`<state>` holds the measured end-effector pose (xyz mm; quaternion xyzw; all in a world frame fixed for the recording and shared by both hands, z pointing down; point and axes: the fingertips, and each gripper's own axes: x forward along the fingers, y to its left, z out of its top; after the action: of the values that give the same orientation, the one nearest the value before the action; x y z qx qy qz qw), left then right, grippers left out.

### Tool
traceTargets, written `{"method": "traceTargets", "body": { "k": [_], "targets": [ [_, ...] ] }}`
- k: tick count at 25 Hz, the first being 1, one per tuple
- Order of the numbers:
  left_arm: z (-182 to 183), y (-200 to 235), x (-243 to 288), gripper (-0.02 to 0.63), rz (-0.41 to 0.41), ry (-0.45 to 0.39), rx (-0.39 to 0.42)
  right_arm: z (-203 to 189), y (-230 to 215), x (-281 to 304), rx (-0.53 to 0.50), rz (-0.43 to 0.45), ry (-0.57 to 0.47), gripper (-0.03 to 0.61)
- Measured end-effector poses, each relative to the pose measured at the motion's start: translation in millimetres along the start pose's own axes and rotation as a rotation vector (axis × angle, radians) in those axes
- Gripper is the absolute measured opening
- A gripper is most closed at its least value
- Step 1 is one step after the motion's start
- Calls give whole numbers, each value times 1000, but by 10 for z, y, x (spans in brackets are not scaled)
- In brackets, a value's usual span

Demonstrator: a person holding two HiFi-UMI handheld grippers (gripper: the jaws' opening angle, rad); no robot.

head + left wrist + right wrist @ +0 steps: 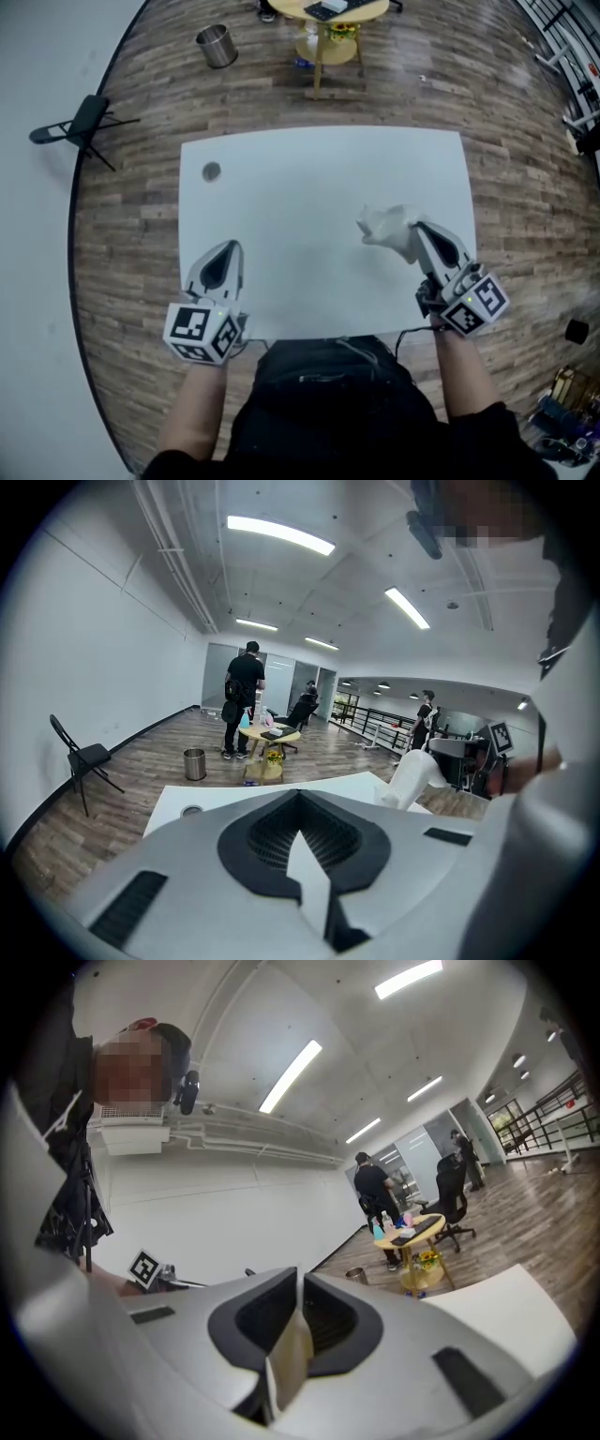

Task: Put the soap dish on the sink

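Note:
A white soap dish is lifted above the right part of the white table, and my right gripper is shut on its near edge. In the right gripper view a thin pale edge of the dish shows clamped in the right gripper. The left gripper view shows the dish off to the right. My left gripper hovers over the table's front left corner, shut with nothing in it; its jaws meet at the tip. No sink is in view.
A small grey round disc lies at the table's far left. Beyond the table stand a metal bin, a round wooden table and a black folding chair. People stand far off.

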<state>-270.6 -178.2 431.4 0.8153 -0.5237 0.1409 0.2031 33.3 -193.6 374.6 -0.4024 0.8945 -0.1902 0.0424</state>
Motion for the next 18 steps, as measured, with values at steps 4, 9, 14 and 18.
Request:
{"method": "traceTargets", "body": {
  "k": [4, 9, 14, 18],
  "targets": [
    [-16, -39, 42, -11, -14, 12, 10, -68, -74, 11, 7, -11, 7, 28],
    [43, -124, 79, -11, -25, 18, 45, -174, -156, 35, 12, -15, 19, 28],
    [-7, -145, 110, -11, -33, 41, 44, -264, -198, 85, 25, -14, 33, 28],
    [-39, -95, 118, -11, -27, 54, 41, -307, -198, 150, 33, -8, 39, 28]
  ]
}}
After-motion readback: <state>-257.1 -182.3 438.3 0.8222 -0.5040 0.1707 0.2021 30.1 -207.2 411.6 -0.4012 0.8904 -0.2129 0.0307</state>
